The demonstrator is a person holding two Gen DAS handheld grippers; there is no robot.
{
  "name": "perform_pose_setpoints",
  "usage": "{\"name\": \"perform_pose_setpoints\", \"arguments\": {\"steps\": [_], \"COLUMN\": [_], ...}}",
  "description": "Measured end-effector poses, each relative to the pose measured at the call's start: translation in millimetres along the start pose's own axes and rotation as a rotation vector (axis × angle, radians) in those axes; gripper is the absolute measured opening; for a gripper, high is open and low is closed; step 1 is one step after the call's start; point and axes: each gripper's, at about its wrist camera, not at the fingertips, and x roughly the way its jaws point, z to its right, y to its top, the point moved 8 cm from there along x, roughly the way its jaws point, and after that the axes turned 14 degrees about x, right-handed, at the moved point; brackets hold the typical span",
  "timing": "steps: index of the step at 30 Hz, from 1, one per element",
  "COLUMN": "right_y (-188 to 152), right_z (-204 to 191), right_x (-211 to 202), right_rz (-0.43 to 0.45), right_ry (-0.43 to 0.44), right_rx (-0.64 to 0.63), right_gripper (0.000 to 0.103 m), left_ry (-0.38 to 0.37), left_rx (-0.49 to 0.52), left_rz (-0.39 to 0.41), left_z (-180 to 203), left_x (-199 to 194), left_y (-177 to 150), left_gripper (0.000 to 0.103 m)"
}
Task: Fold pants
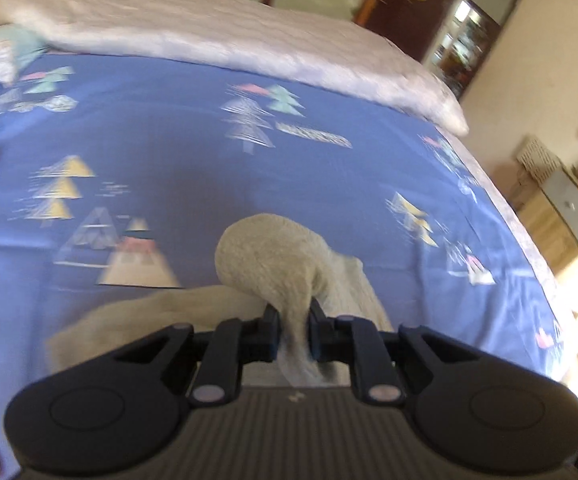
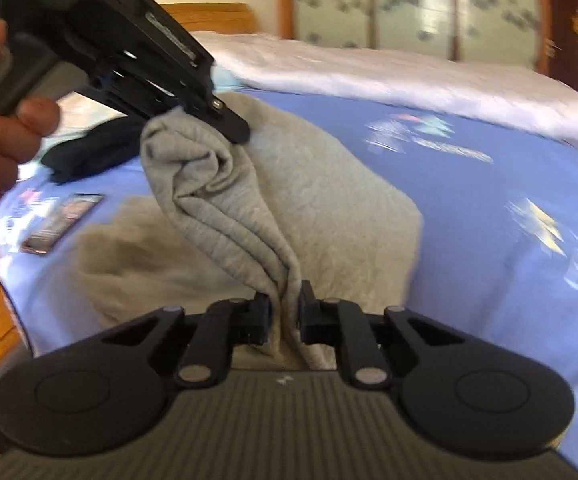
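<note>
My left gripper (image 1: 293,330) and my right gripper (image 2: 285,312) each pinch a bunched edge of the grey knit pants (image 2: 329,208), lifting it above the blue tree-patterned bedsheet (image 2: 489,264). The rest of the pants lies on the sheet. Along the bed's far edge lies a white quilt (image 1: 217,36). Near its left edge lie a dark folded garment (image 2: 89,152) and a flat phone-like slab (image 2: 63,220).

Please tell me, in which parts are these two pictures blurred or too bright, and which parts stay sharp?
Left wrist view: the bed sheet prints smear with motion blur, sunlight washes out the right edge, the left gripper stays sharp. Right wrist view: the right gripper and the grey pants it pinches are fairly crisp; the wardrobe doors behind are blurred.
</note>
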Motion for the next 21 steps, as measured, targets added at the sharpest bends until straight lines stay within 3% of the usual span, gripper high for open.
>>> {"name": "perform_pose_setpoints", "arguments": {"steps": [4,5,6,8,10,13,16,19,21], "right_y": [1.5,-1.2,-5.9,-16.4,-22.0,-9.1,4.9,15.8,17.0], "right_z": [-51.2,-64.0,-77.2,-90.1,-92.0,-76.7,-48.9,-13.0,-0.3], "right_x": [20.7,26.4,32.5,46.4,49.1,30.7,13.6,8.7,11.5], "right_rz": [-0.045,-0.064,-0.097,-0.160,-0.177,-0.131,-0.054,-0.008,-0.015], "right_ry": [0.101,0.133,0.174,0.223,0.200,0.234,0.188,0.135,0.102], "right_rx": [-0.078,-0.092,-0.113,-0.159,-0.171,-0.097,0.011,0.138,0.186], "right_gripper": [0.023,0.031,0.044,0.052,0.052,0.052,0.052,0.042,0.033], "left_ry": [0.088,0.120,0.143,0.199,0.189,0.154,0.145,0.117,0.166], "left_rx": [-0.066,-0.084,-0.091,-0.134,-0.193,-0.270,-0.300,-0.246,-0.163], "left_rz": [-0.008,-0.033,-0.061,-0.143,-0.176,-0.092,0.020,0.093,0.061], "left_z": [-54.3,-68.7,-78.9,-100.7,-115.1,-124.0,-121.5,-103.5,-90.1], "left_x": [-17.9,-15.1,-9.7,5.0,7.5,-11.9,-35.1,-45.8,-37.4], "left_y": [-23.7,-35.1,-45.1,-72.9,-92.3,-98.3,-87.7,-73.6,-73.5], "left_gripper": [0.019,0.029,0.045,0.048,0.048,0.049,0.048,0.046,0.046]}}
